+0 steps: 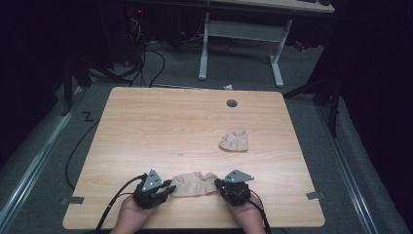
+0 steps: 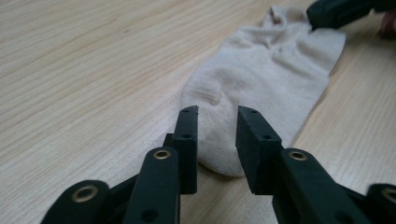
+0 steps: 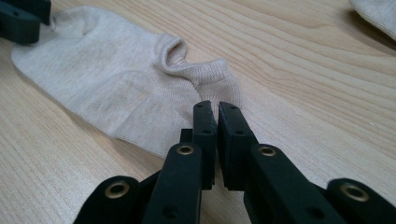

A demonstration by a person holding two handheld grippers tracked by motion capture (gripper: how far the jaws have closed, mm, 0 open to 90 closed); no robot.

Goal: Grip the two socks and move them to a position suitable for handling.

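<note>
The sock [image 1: 195, 184] lies flat near the table's [image 1: 160, 126] front edge, stretched between the two grippers. At its left end, the left gripper [image 2: 217, 133] stands released: its jaws are parted over the sock's toe, with the cloth between them and the pads clear of it. At its right end, the right gripper [image 3: 217, 116] is clenched on the sock's cuff edge. A second sock [image 1: 234, 140] lies bunched farther back and to the right, well apart.
</note>
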